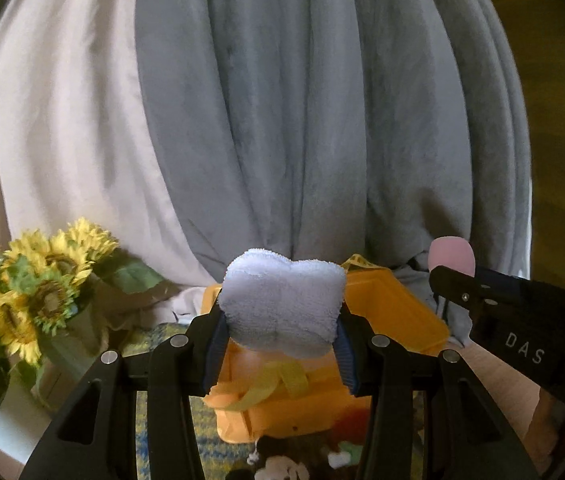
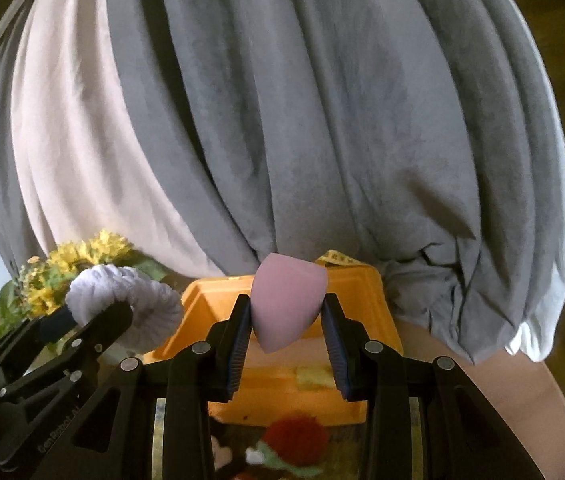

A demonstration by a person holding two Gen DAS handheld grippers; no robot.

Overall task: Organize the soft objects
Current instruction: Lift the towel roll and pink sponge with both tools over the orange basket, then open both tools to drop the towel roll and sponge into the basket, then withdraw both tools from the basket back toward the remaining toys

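My left gripper [image 1: 280,312] is shut on a pale blue fluffy pad [image 1: 282,304] and holds it above an open orange box [image 1: 386,312]. My right gripper [image 2: 287,320] is shut on a pink teardrop sponge [image 2: 286,304], also above the orange box [image 2: 210,304]. The right gripper shows at the right of the left wrist view [image 1: 442,276] with the pink sponge [image 1: 452,254]. The left gripper with the blue pad [image 2: 122,300] shows at the left of the right wrist view. A yellow strap [image 1: 278,380] and a yellow sponge [image 2: 314,376] lie in the box.
Grey and white curtains [image 1: 282,120] hang right behind the box. A vase of sunflowers [image 1: 38,300] stands to the left. Plush toys lie in front of the box: a black-and-white one [image 1: 282,468] and a red one [image 2: 296,440]. Wooden floor [image 2: 502,400] is at right.
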